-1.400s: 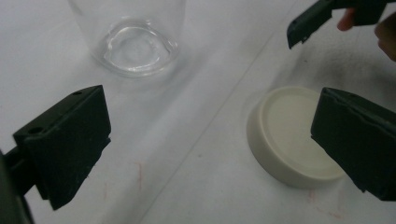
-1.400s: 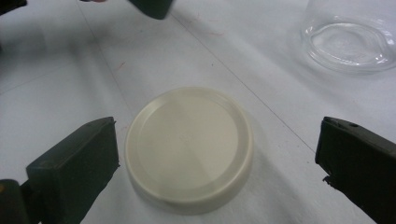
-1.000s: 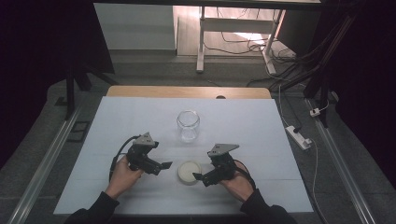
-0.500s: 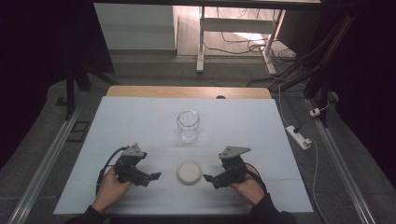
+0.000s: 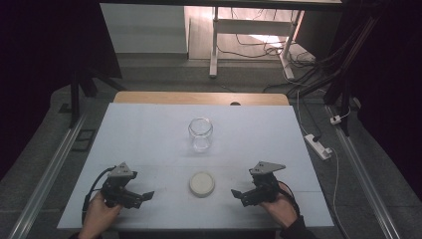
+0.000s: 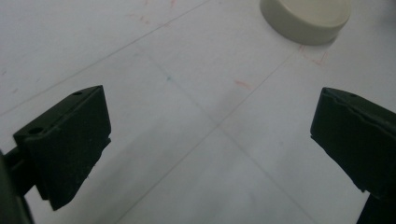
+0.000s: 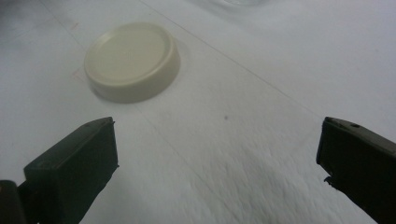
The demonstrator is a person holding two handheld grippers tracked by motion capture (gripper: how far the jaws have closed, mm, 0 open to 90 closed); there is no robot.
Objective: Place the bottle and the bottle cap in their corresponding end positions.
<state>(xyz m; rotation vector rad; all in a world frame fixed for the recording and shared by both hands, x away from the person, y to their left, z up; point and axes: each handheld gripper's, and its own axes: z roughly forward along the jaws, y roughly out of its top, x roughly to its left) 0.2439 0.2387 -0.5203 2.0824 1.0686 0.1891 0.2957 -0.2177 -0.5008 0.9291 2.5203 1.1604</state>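
Both tools stood released and empty: the left gripper (image 5: pixel 142 195) and the right gripper (image 5: pixel 239 194) rested low at the near edge of the table (image 5: pixel 149 129), jaws spread wide with only bare white surface between them in each gripper view. The lid (image 5: pixel 202 183) lay flat between the 2 of them, apart from both, a little nearer the right one; in the right gripper view the lid (image 7: pixel 132 60) sat ahead and to the left of the jaws, not lined up with them. The jar (image 5: pixel 200 133) stood upright and uncovered farther off, behind the lid, near the table's middle. The likely job was capping that jar, and the risks followed from how things lay. The lid was low and smooth-sided — a grip taken too high on its rim would probably squeeze it out sideways, or tip it so it went onto the jar crooked. The jar looked like clear, light glass, so it could slide or topple if the lid were pressed down while nothing braced it, and a jaw swung in from the near side might knock it over. By count: 2 grippers, 1 lid, 1 jar, 1 table.
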